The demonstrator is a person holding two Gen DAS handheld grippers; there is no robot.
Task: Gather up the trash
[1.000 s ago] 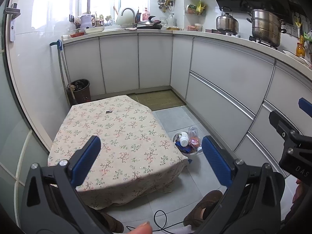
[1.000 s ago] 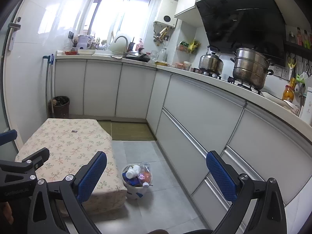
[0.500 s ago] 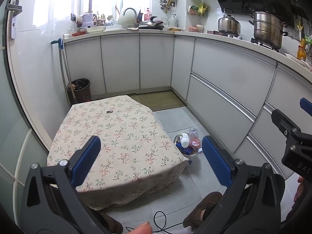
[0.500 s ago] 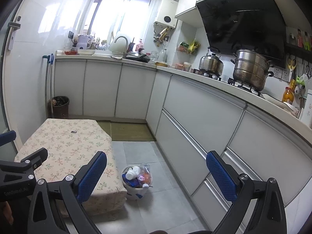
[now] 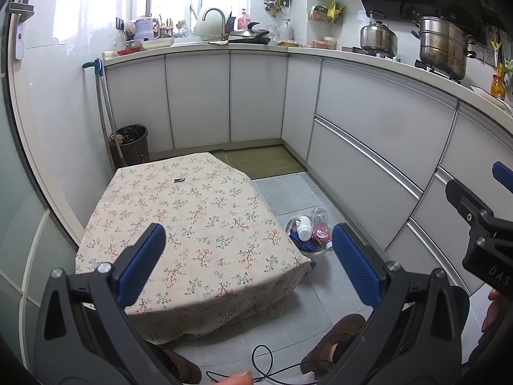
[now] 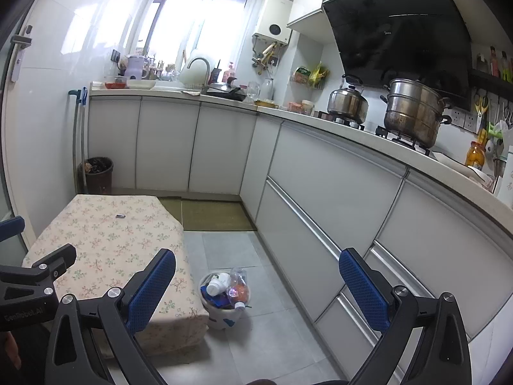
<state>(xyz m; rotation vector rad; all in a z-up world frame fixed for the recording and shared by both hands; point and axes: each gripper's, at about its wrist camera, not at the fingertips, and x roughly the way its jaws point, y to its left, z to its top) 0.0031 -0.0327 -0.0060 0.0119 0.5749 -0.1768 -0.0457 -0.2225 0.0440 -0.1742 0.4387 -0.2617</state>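
Observation:
A small white bin (image 6: 221,316) stands on the floor by the low table's right side, heaped with plastic bottles and wrappers; it also shows in the left wrist view (image 5: 309,235). A small dark scrap (image 5: 179,180) lies on the floral tablecloth; it shows in the right wrist view too (image 6: 120,216). My left gripper (image 5: 248,253) is open and empty, held above the table's near end. My right gripper (image 6: 256,277) is open and empty, held above the floor to the right of the table.
The low table (image 5: 154,211) with a floral cloth fills the left of the floor. A dark waste bin (image 5: 130,142) and a mop stand in the far left corner. White cabinets (image 6: 320,192) run along the right. A cable and the person's shoes (image 5: 333,343) are near.
Both views have shifted only slightly; the left view tilted a little downward. Both grippers stay open and empty.

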